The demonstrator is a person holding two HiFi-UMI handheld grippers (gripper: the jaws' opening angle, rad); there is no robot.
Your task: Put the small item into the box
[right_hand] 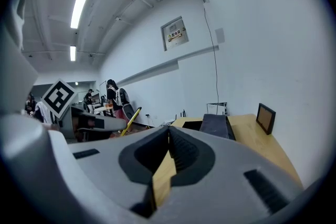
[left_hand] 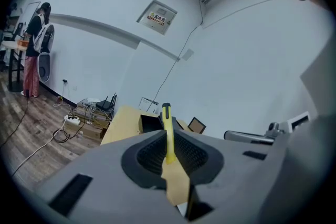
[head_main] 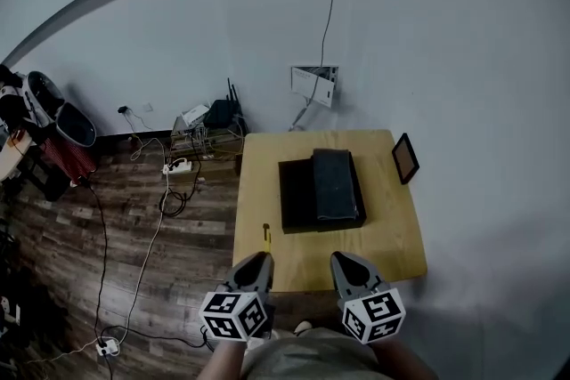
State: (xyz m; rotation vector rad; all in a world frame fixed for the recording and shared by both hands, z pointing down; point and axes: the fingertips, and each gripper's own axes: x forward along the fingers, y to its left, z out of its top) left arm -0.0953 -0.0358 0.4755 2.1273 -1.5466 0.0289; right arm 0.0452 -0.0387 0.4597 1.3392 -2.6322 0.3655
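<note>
1. Nearest me, the left hand-held gripper (head_main: 256, 266) is clenched on the small item (left_hand: 167, 132). The ribbed pads press it from both sides. It is on the near-left side of the box (head_main: 297, 195), low over the near edge of the worktop (head_main: 392, 236).
2. The right hand-held gripper (head_main: 346, 266) sits beside it, near-right of the box. Its jaws are shut together with nothing between them — only bare wood shows through the slit.
3. The small item is a slim yellow stick with a dark tip, something like a pen or a cutter, though I cannot tell which. Its long axis runs along the left jaws and points away from me toward the box. The dark end sticks out past the fingertips and stops short of the box's near-left corner.
4. The box lies straight ahead of the stick and slightly to the right, so the left hand is the nearer one. It is black and shallow. Its left part looks open, while a dark grey lid (head_main: 336, 182) lies across its right part.
5. I judge the coming move to be a short forward carry — tip first over the near wall, into the open left part.
6. Farthest off, right of the box, a small dark frame (head_main: 405, 157) stands well clear of that path.
</note>
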